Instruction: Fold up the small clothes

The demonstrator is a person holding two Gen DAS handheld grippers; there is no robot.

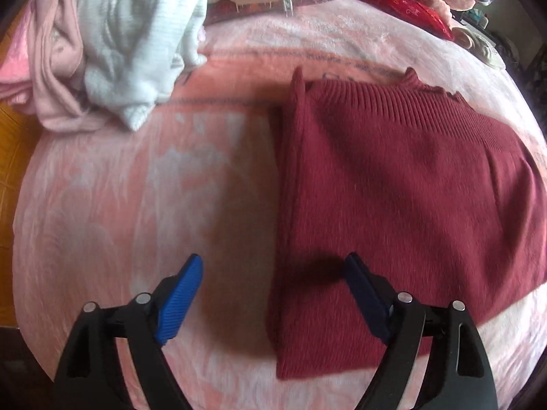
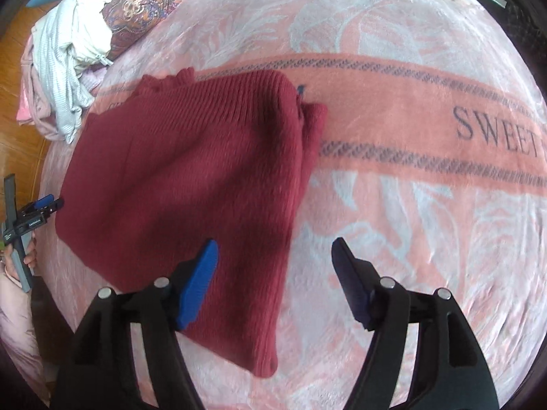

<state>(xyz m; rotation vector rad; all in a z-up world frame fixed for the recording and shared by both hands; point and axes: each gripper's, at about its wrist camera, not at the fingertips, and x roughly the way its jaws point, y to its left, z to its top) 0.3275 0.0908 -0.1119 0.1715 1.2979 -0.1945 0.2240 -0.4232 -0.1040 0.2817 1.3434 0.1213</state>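
- Pale ribbed knit and pink fabric make up the heap of unfolded clothes (image 1: 112, 51) at the far left of the bed; we see no basket or other container, so the heap lies loose on the blanket, with patterned cushions (image 2: 143, 7) behind it.
- Next along, our left claw (image 1: 273, 294) hangs released, jaws wide, nothing between the blue pads. It straddles the sweater's near left corner: one pad over bare blanket, the other over the knit.
- The dark red sweater (image 1: 393, 188) lies flat on the pink blanket (image 2: 410, 239), well apart from the heap. Its sides look folded in, so it reads as a long panel. The long axis runs away from us, ribbed collar at the far end, hem at the near end.
- Our right claw (image 2: 275, 283) is likewise released and empty, over the sweater's near right corner, one pad above the knit and one above the blanket.
- What the coming move turns on: the hem lies just ahead of and below both claws, one claw at each near corner and neither plainly nearer, while the collar sits at the far end. We judge the next fold would carry hem towards collar, so both corners need gripping evenly.
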